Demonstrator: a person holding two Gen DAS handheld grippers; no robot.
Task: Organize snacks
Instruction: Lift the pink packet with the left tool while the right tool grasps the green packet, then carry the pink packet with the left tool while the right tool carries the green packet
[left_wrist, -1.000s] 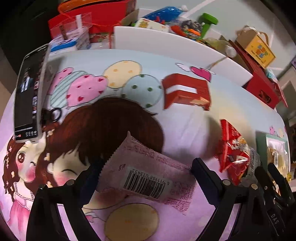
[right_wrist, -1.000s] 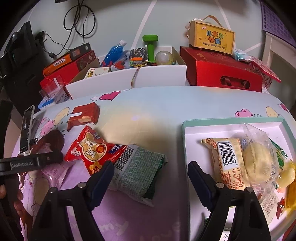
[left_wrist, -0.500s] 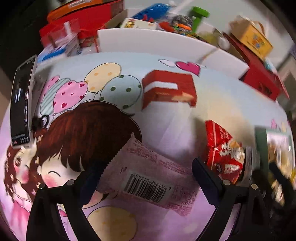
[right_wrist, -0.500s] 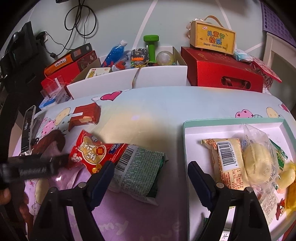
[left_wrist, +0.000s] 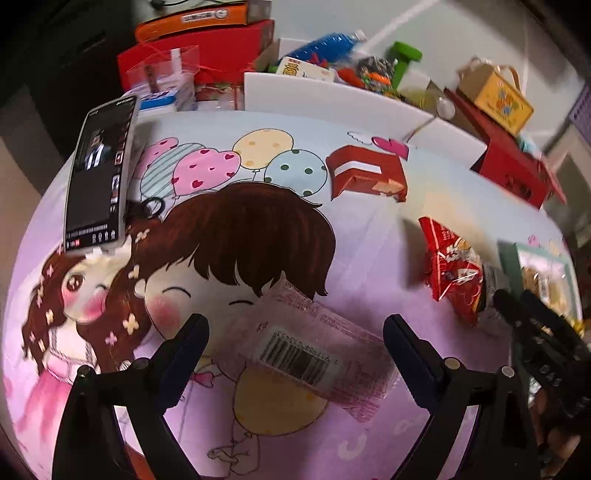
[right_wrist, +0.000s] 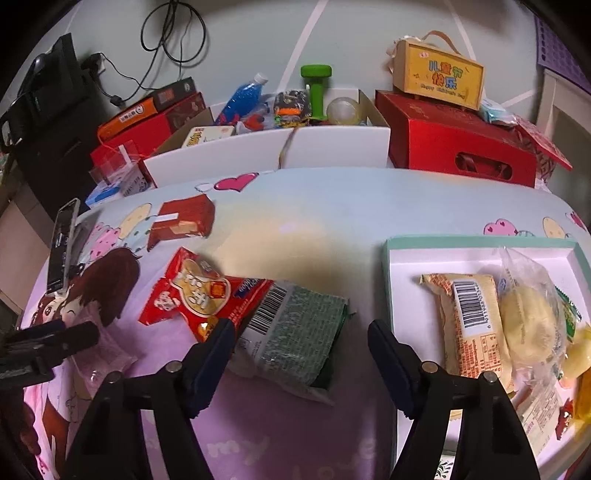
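My left tool (left_wrist: 295, 332) is spread wide, fingers either side of the pink packet (left_wrist: 314, 350), which lies flat on the tabletop (left_wrist: 369, 240) with its barcode up; whether the fingers touch it I can't tell. My right tool (right_wrist: 301, 332) is also spread wide, holding nothing, with the green packet (right_wrist: 295, 332) lying between its fingers. The left finger (right_wrist: 210, 354) sits just at the packet's left edge; the right finger is clear of it.

The red packet (right_wrist: 195, 295) lies just left of the green packet, with one end tucked under it. To the right is the tray (right_wrist: 391, 280) with a teal rim. It holds an orange bar (right_wrist: 469, 317) with a barcode, and a clear bag with a yellow bun (right_wrist: 528, 321) touching the bar's right side. More wrappers are at the tray's right edge, too cut off to name.

In the right view my left tool shows at the far left, over the pink packet.

Farther out, a red box (right_wrist: 184, 218) lies alone on the cartoon cloth. A phone (left_wrist: 98, 177) with a lit screen rests at the tabletop's left edge.

Behind the tabletop are a white bin (right_wrist: 266, 147) of clutter, a blue bottle (right_wrist: 242, 96), a green dumbbell (right_wrist: 316, 85), a red carton (right_wrist: 458, 144) and a yellow case (right_wrist: 439, 75) on top of the carton.
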